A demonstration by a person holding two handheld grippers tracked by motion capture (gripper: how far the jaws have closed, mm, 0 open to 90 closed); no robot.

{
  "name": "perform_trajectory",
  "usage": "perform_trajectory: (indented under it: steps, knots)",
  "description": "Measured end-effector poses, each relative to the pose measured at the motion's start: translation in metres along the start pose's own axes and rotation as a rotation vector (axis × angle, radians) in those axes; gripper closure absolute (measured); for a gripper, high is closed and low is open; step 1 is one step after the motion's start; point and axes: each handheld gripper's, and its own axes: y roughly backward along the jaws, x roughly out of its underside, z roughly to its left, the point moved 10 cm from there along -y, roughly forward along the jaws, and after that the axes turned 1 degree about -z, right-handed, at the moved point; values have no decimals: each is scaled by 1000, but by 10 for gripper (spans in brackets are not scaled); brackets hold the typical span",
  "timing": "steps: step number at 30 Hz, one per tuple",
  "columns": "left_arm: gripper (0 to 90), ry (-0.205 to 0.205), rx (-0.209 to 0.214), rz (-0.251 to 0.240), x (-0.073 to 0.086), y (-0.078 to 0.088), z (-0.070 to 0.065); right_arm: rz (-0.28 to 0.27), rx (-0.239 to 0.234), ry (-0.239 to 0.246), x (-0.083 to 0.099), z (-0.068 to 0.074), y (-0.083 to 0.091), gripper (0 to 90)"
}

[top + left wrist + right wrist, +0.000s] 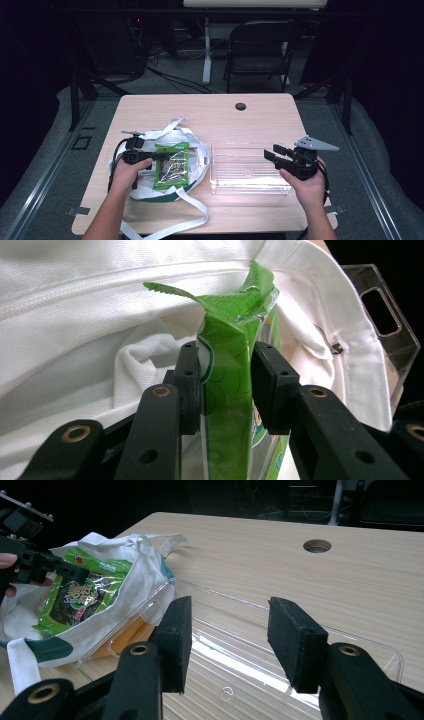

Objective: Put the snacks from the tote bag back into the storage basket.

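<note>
Wooden table (250, 120) with white bag (192, 145), clear tray (250, 170)

A clear plastic tray (300, 680) lies on the wooden table (350, 580) under open jaws; a folding chair (260, 50) stands beyond, well apart.

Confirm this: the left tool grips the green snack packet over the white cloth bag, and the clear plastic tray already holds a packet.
Not quite: the clear plastic tray is empty, as the high view shows. The left tool does grip the green snack packet over the white cloth bag.
</note>
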Motion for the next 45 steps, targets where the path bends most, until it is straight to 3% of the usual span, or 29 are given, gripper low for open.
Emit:
perform_trajectory:
  steps: [11, 24, 38, 45]
  knots:
    - [711, -12, 33, 15, 3, 12, -1, 3, -9, 2, -1, 1, -3, 524]
    - [724, -55, 36, 32, 3, 23, -3, 1, -8, 5, -2, 0, -2, 522]
    - [725, -114, 25, -86, -13, 41, -11, 7, -2, 30, -1, 1, -3, 522]
    - [725, -188, -2, -136, -21, 48, -21, 9, 5, 56, -1, 1, -4, 521]
